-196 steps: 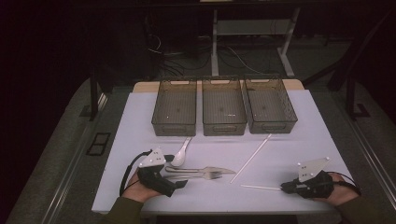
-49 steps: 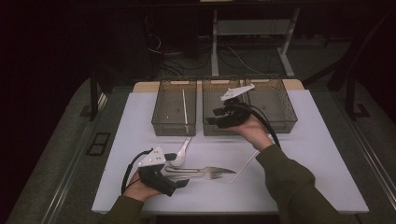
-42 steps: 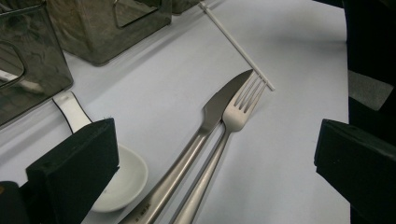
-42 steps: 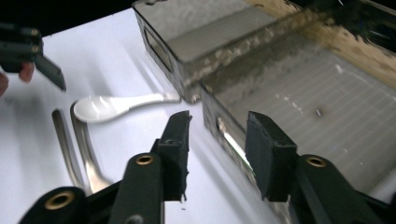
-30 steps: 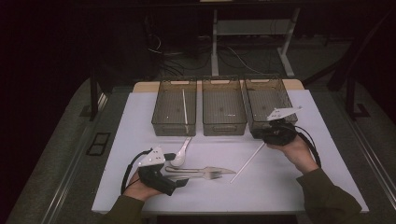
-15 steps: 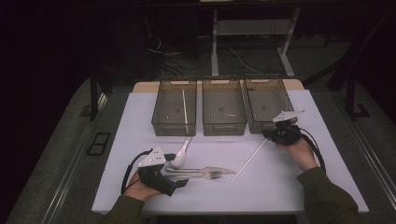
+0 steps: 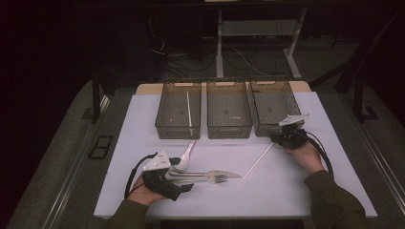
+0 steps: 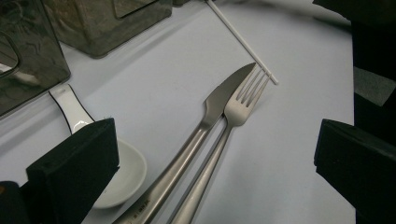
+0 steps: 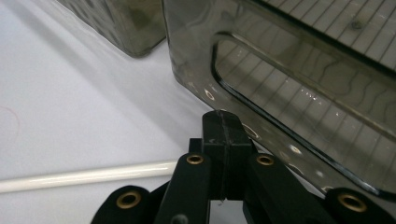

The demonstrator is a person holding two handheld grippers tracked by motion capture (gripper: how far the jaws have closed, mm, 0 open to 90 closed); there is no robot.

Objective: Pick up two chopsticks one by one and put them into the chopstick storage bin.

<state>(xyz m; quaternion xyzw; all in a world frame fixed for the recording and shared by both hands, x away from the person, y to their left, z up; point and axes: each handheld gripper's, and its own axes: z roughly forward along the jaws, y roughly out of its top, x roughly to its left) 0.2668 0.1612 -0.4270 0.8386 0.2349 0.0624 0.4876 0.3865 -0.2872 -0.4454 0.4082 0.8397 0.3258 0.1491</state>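
**Cutlery table: right gripper closed on a white stick beside the right bin**

Right gripper [image 7: 276,140]: held at the near front corner of the right bin [image 7: 274,101]. Jaws pressed together in the right gripper view; a white stick [image 9: 84,176] runs in from the left and ends under them, its tip hidden there. On the high view the same stick lies slantwise on the table [image 7: 143,119], upper end at the gripper, lower end near the fork's tines.

Left gripper [image 7: 186,188]: resting near the table's front edge. Jaws wide apart in the left gripper view, nothing clamped; knife [image 8: 205,121], fork [image 8: 229,126] and white spoon [image 8: 93,158] lie between and ahead of them.

Knife and fork: side by side, touching along the handles, tips toward the stick's lower end.

White spoon: just beside the knife, handle toward the left bin [image 7: 168,114].

Left bin: holds a second white stick [image 7: 188,109], lying lengthwise.

Middle bin [image 7: 228,107]: between the other two, all three in a row at the table's far side.
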